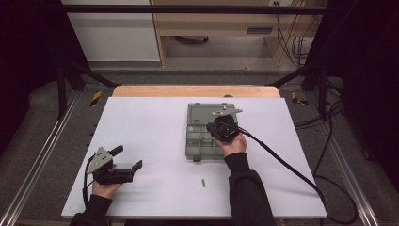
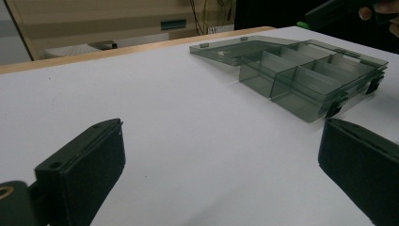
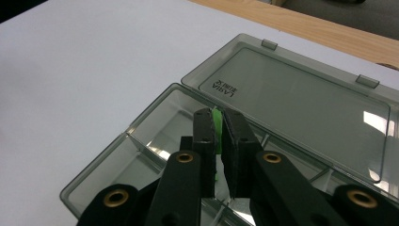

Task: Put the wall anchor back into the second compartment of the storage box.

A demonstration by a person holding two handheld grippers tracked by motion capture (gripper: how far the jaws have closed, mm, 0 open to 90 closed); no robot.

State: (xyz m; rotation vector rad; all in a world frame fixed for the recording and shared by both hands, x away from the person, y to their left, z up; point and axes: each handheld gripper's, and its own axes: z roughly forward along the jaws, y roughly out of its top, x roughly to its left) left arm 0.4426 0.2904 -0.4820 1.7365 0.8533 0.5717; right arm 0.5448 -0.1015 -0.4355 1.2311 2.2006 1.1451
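1. Near edge, left side: left gripper (image 1: 127,158) held low over the white table (image 1: 141,122) in the person's left hand (image 1: 106,187). Jaws spread wide, nothing between them; they point toward the box.
2. Near centre, on bare table: a small green piece (image 1: 203,182), lying alone, well apart from both grippers, just short of the box's near edge.
3. Mid-table, right of centre: right hand (image 1: 234,143) holds the right gripper (image 3: 218,126) above the smoky clear compartment box (image 3: 155,113).
4. Its jaws are nearly closed, pinching a thin green strip (image 3: 217,129) that stands upright between the pads. Strip sits over the box's divided tray; which compartment, cannot tell.
5. Box lid (image 3: 301,101) lies open flat on the far side of the tray, small printed lettering near one corner.
6. Far edge: bare wooden strip (image 1: 195,91) beyond the white surface.
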